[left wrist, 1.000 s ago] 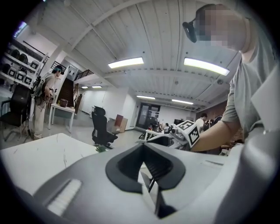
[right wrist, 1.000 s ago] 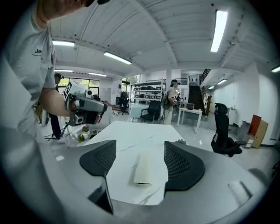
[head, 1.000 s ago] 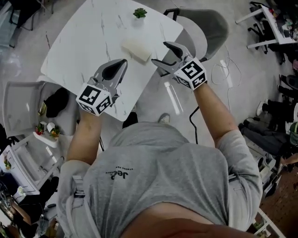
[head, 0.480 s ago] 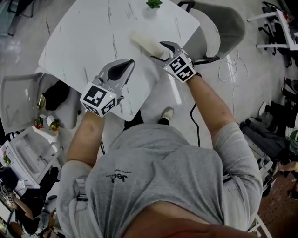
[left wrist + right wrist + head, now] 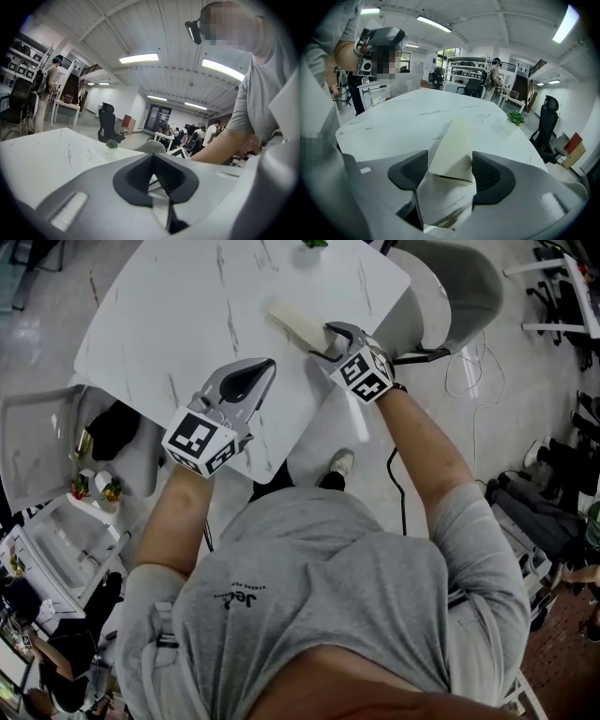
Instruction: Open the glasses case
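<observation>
Grasp step: right tongs (image 5: pixel 322 343), wide but just closing, straddle the glasses case (image 5: pixel 296 324) end on the worktop (image 5: pixel 187 306); next, clamp it, then bring in the shut left tongs (image 5: pixel 268 367).

The white table (image 5: pixel 178 324), veined with thin grey streaks and rounded at its corners, carries two things. A pale cream glasses case (image 5: pixel 292 322) lies flat close to the right edge, set at a slant to it. A small green plant (image 5: pixel 516 117) stands at the far edge, well apart from the case.
</observation>
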Motion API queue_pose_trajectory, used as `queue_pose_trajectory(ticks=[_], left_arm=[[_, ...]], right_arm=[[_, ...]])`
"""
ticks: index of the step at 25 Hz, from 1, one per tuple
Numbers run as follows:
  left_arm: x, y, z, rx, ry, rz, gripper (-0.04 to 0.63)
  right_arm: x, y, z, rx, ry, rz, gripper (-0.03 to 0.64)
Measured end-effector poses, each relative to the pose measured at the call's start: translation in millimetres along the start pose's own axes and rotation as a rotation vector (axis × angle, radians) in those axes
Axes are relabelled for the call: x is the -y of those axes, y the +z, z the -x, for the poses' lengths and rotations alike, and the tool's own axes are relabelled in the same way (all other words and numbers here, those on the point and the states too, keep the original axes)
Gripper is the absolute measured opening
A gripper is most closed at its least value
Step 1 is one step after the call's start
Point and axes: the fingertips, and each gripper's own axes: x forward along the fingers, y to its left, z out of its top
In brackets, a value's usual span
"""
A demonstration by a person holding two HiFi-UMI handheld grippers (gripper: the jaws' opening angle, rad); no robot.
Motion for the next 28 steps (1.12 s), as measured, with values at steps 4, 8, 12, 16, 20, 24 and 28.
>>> queue_pose_trajectory(ticks=[4,8,12,16,20,24,28], left_arm=[[2,-1,-1,-0.001,-0.004,0.005,0.048],[3,-2,0,-0.003,-0.009,0.005,0.048],[6,-3,-2,-0.006,-0.018,0.0,0.048],[7,-4,-3,-0.009,-0.027,-0.003,0.048],[9,-6,-4,-0.015,-0.031,-0.006,0.048],[11,-6,-8,-0.022,-0.034,-0.014,0.048],[11,-6,-9,-0.022,-0.036,-0.015,0.048]], right_arm=[[2,-1,0,-0.009,-0.01,0.032,0.291],[1,-2,-1,-0.007,-0.003,0.033,0.288],[3,-3,0,0.007,0.013,-0.004,0.285],[6,1,2,0.025,0.037,-0.035,0.282],[9,9,8,0.038,0.049,-0.049,0.28],[12,10,11,0.05,0.061,-0.067,0.278],[15,11,12,0.057,0.068,-0.071,0.271]])
